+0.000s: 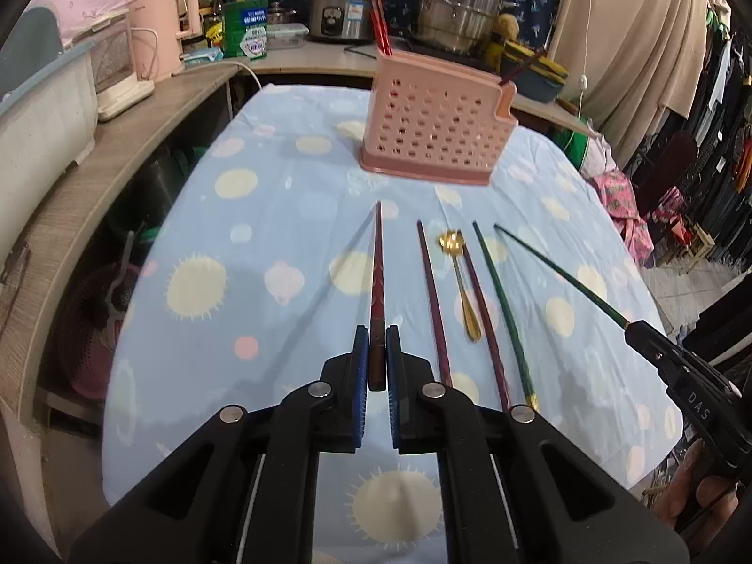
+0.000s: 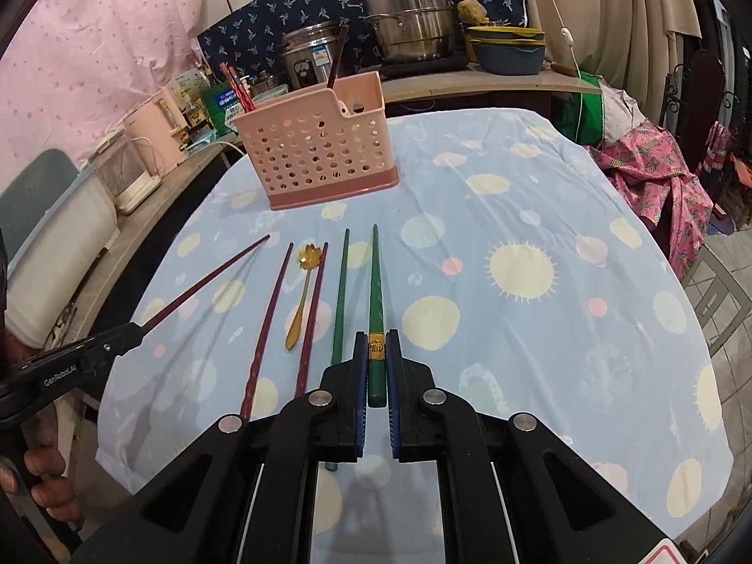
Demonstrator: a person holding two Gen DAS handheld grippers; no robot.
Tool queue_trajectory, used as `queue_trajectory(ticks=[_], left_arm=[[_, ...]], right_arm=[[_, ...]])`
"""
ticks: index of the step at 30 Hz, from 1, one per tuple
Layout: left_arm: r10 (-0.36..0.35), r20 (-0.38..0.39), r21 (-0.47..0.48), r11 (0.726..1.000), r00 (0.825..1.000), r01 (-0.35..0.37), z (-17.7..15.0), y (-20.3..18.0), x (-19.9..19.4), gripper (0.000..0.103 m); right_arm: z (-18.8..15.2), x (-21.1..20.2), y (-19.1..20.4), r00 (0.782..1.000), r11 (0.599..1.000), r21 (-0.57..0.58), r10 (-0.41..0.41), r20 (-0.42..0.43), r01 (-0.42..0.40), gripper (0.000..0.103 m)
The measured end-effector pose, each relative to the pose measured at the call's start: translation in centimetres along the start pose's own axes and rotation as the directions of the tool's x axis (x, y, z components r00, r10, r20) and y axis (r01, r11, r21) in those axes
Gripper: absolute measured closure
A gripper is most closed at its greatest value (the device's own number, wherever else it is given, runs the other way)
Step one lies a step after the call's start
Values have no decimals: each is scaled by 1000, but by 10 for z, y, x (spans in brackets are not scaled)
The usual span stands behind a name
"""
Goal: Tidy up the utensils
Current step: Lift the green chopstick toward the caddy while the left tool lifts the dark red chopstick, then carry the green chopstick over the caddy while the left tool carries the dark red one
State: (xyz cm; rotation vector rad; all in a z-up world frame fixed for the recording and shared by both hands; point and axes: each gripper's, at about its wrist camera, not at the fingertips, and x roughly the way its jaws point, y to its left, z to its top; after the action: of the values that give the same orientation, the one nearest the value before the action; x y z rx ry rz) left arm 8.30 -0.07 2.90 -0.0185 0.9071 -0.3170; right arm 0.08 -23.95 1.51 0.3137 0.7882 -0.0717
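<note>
Chopsticks gripped: left tongs (image 1: 376,357) hold dark-red chopstick (image 1: 377,277), right tongs (image 2: 376,362) hold green chopstick (image 2: 376,282); tips should enter pink holder (image 2: 319,150) vertically, avoiding the rim.

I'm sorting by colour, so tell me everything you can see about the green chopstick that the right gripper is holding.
The green chopstick is a slim, glossy, tapered stick with a gold patterned band near its thick end. The right gripper is shut on it at that band, its blue pads pressing either side. It is lifted off the tablecloth, its tip pointing towards the pink holder; nothing else touches it.
</note>
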Motion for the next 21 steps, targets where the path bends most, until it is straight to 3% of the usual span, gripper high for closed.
queue_trajectory(ticks=[10, 21], left_arm=[[12, 109, -25, 1000, 994, -9, 41, 8, -26, 96], [11, 246, -23, 1000, 969, -6, 100, 5, -50, 96]], right_arm=[[35, -19, -8, 996, 998, 43, 32, 87, -36, 96], [88, -39, -8, 976, 996, 45, 66, 208, -77, 96]])
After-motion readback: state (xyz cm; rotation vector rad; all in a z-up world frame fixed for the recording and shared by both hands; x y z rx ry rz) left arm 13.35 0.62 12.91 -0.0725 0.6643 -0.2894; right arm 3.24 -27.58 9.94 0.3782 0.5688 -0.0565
